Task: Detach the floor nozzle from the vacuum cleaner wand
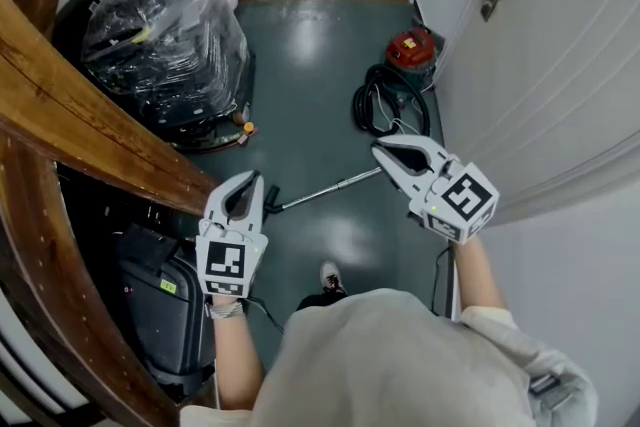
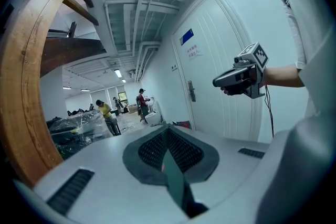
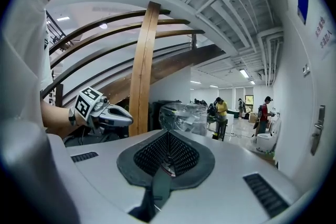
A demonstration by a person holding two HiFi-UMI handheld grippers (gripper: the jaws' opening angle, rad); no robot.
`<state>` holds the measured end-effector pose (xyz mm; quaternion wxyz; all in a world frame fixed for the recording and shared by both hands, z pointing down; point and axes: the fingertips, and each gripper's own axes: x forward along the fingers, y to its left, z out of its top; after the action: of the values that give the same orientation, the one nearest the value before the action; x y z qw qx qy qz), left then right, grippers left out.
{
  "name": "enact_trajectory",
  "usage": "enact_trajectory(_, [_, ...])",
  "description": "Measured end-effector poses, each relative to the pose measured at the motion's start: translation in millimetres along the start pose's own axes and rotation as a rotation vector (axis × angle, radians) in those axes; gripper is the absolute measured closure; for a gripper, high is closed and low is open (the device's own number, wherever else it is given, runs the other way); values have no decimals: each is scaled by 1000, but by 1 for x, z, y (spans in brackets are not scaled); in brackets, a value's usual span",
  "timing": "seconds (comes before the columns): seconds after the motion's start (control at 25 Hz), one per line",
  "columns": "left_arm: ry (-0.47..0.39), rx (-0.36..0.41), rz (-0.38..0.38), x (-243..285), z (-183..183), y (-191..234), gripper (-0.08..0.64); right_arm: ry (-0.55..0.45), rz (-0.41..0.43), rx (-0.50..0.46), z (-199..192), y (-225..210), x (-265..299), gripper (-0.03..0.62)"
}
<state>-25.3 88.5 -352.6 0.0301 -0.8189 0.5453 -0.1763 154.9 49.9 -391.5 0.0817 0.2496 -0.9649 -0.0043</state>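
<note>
The left gripper [image 1: 246, 179] and right gripper [image 1: 381, 151], both closed and empty, hang either side of the vacuum wand [image 1: 330, 188] on the floor, seemingly poised to reach it.

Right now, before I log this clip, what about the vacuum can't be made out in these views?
- Floor nozzle and its joint: head view, the wand ends behind the left gripper and wooden beam.
- Both gripper views: each gripper's own body blocks everything low down.
- Red canister: head view, too small for any detail.
- Door sign: left gripper view, print too small.
</note>
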Motion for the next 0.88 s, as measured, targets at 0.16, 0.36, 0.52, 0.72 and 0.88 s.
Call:
enact_trajectory(0.16, [6, -3, -10, 12, -5, 20, 560, 12, -4, -11, -1, -6, 24, 563])
enact_trajectory(0.36, [8, -2, -15, 24, -13, 37, 560, 22, -14, -22, -1, -16, 45, 563])
enact_trajectory(0.52, [14, -9, -14, 33, -17, 48, 560, 29, -21, -30, 0, -24, 57, 563])
enact_trajectory(0.72, [25, -21, -1, 46, -24, 59, 560, 42, -4, -47, -2, -35, 71, 563])
enact_trajectory(0.88, [50, -45, 49, 59, -31, 72, 560, 43, 9, -48, -4, -51, 82, 563])
